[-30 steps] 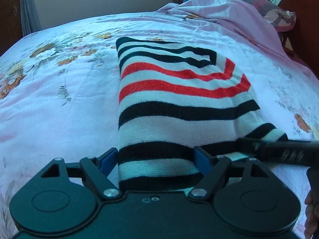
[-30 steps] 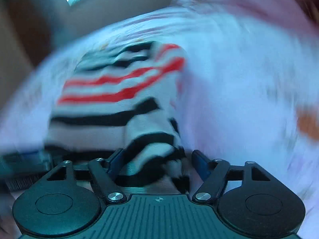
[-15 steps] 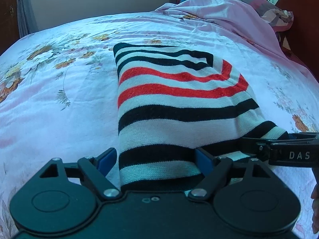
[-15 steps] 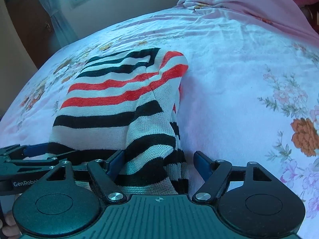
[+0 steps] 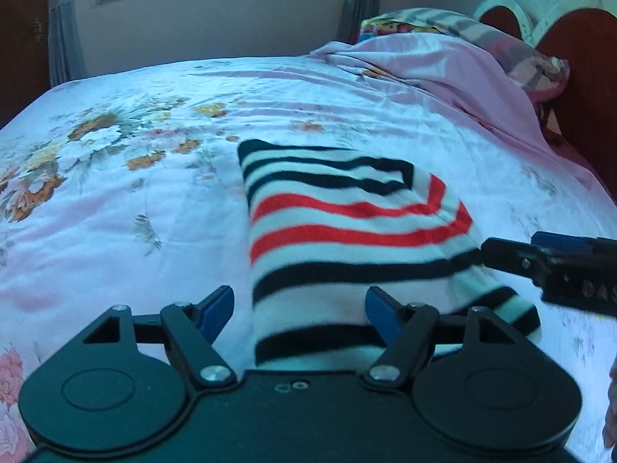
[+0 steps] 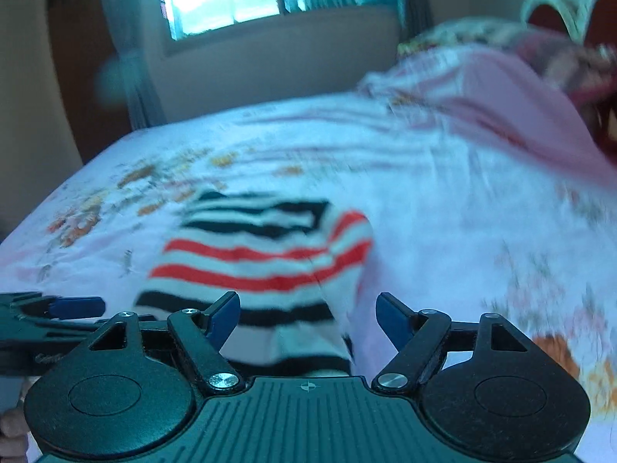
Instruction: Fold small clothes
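- The striped sweater (image 5: 347,239) lies folded into a narrow stack on the flowered bed (image 5: 115,212), its near end just below both grippers.
- Our left gripper (image 5: 300,305) stands spread, having just narrowed a little; the sweater's left edge runs between its fingers, but neither pad presses it.
- Our right gripper (image 6: 308,308) is spread too, having just widened slightly, holding nothing, with cloth under its left finger.
- For the next fold, we judge it best to pinch both near corners evenly and carry them toward the far edge.
- Both grippers point forward and downward, side by side over the near end.
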`<state>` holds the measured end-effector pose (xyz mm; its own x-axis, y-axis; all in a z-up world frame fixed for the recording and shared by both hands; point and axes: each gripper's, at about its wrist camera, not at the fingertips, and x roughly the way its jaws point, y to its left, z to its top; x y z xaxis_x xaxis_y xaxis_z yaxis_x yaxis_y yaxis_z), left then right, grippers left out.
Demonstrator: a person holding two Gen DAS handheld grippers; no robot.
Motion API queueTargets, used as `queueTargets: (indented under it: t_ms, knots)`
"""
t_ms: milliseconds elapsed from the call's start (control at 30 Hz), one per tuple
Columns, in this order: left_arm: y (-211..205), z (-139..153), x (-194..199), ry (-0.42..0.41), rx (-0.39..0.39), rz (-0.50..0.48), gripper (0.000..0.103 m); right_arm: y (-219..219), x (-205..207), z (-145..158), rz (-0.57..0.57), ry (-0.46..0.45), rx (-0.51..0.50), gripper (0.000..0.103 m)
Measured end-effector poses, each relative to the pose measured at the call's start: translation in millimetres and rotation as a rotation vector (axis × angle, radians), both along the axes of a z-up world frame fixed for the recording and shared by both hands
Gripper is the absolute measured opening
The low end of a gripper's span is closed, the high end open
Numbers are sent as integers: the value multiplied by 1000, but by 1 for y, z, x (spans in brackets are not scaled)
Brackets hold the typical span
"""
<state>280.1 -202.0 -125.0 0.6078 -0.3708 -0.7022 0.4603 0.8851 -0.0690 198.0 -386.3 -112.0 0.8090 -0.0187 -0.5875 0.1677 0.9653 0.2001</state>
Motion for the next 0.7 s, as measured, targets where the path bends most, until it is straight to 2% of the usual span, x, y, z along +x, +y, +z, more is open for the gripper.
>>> queueTargets:
  t_ms: [100, 200, 367, 533, 600, 667, 700]
  knots:
    - [-3, -13, 5, 36, 46, -11, 73, 11, 7, -7, 37, 28, 9, 78]
    - [0, -20, 3, 47, 47, -17, 77, 14, 17, -29, 53, 135, 17, 78]
    - [7, -14, 1, 46, 35, -18, 75, 4, 5, -34, 20, 121, 55, 78]
    - [16, -7, 5, 58, -2, 18, 75, 0, -1, -30, 33, 117, 79, 78]
    - [19, -6, 8, 79, -21, 26, 76, -2, -1, -30, 35, 122, 95, 80]
    - [21, -6, 13, 101, -36, 28, 76, -6, 2, -29, 34, 120, 119, 89]
    - [21, -6, 16, 112, -48, 24, 77, -7, 2, -28, 32, 115, 126, 90]
